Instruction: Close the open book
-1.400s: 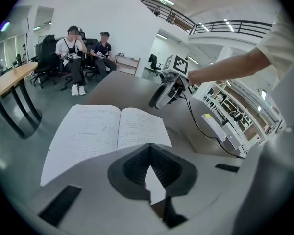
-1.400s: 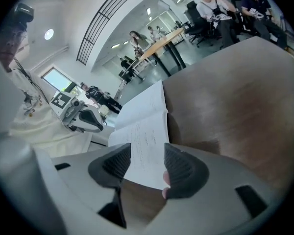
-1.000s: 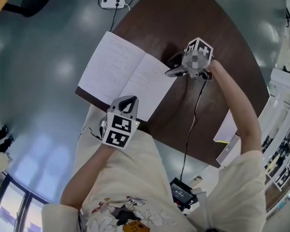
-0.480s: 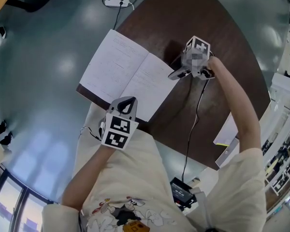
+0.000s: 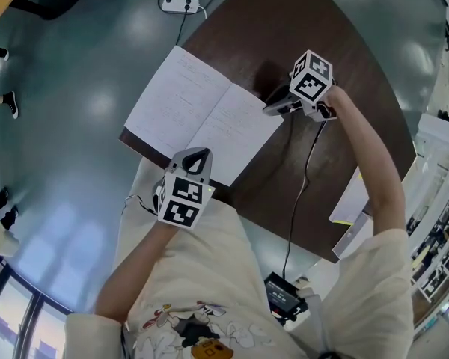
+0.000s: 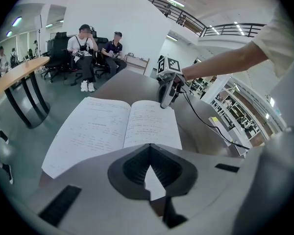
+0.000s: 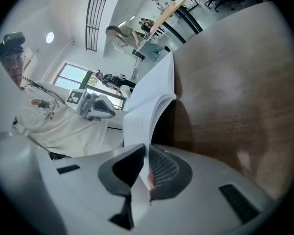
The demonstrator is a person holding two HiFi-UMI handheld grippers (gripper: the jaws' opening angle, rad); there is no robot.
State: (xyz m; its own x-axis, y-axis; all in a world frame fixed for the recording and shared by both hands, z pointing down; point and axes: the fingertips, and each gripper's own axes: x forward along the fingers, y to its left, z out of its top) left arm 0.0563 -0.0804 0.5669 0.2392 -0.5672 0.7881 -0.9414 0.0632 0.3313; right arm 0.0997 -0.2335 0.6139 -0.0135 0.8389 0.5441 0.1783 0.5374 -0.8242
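Book: laid open at the left of the table. Light, with limp pages that are easily creased. Right gripper: jaws just closed onto the right-hand page edge, seemingly several leaves; hold is best taken there. Left gripper: closed, nothing held.

The right gripper's jaws, wide apart a second ago, have just closed onto the outer edge of the open book's right-hand page, raising that edge off the tabletop.
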